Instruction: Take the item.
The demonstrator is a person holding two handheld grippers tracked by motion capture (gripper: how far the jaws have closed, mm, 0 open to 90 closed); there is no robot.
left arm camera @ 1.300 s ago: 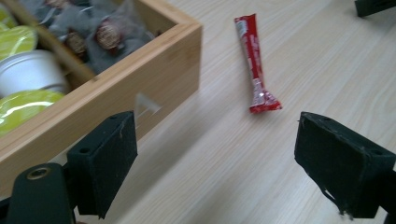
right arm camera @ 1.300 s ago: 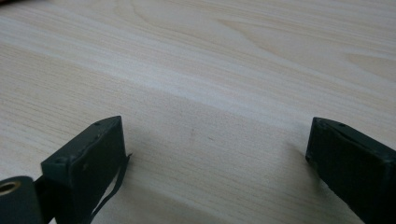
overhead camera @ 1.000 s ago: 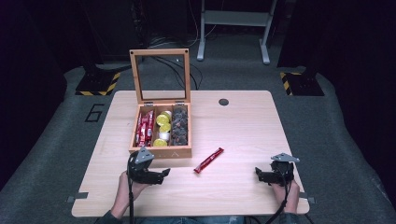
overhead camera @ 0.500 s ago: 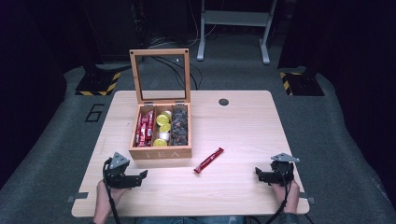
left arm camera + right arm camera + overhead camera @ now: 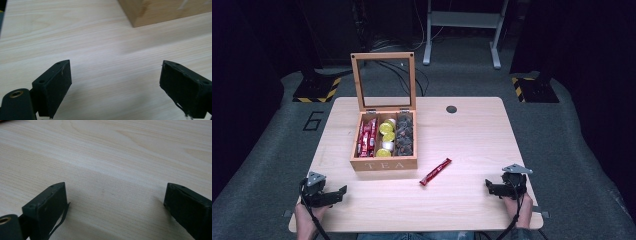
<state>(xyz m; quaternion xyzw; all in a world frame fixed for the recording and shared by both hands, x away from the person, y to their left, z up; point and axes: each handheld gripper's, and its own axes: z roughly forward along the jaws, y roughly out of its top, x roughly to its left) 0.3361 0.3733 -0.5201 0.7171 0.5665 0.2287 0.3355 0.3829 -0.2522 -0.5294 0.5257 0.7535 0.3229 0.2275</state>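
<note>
A wooden tea box stands on the left half of the table, its glass lid upright. Inside lie red sachets, yellow packets and dark packets. One loose red sachet lies on the table to the right of the box front. My left gripper rests near the front left corner, open and holding nothing; the box's corner is ahead of it. Open and just as bare, my right gripper sits at the front right.
The light wooden table has a round cable hole near its back edge. Beyond the table stand a white frame and two yellow-black striped bases on grey floor.
My left gripper has moved left, away from the box front toward the table's front left corner. The right gripper and the loose sachet have stayed put.
</note>
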